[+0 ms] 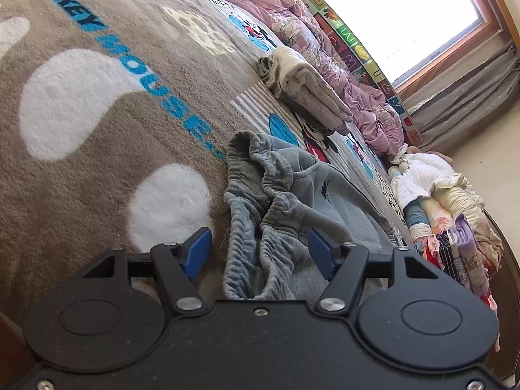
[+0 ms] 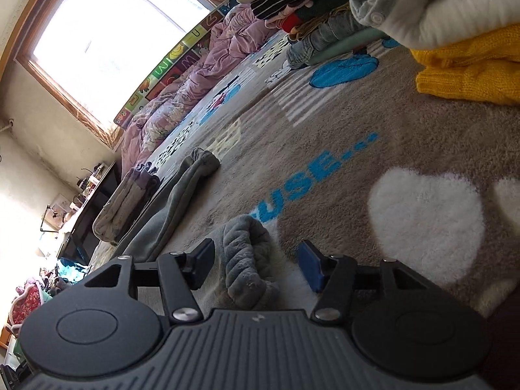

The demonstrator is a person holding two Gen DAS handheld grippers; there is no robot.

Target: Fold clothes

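A pair of grey trousers (image 1: 279, 201) lies on the bed, on a brown fleece blanket (image 1: 97, 104) printed with white spots and blue letters. In the left wrist view the gathered elastic waistband is bunched up and open, sitting right between the fingers of the left tool (image 1: 258, 253), which are spread wide with nothing pinched. In the right wrist view the right tool (image 2: 256, 266) is likewise spread, and a ribbed cuff (image 2: 247, 253) of the same grey cloth lies between its fingers; the other leg (image 2: 182, 195) stretches away towards the window.

The cloth looks like thick, soft fleece: light, limp, not slippery, and with no stiffness of its own, so it will sag and crumple wherever it is not held. The firmest places to grip are probably the elastic waistband at one end and the ribbed cuffs at the other, where the cloth is doubled and bulky enough to fill the fingers. Pinching a single layer risks dragging the blanket's pile along.

A folded cream stack (image 1: 308, 91) sits further up the bed, beside a pink quilt (image 1: 357, 97); a yellow knit (image 2: 471, 71) lies well apart.
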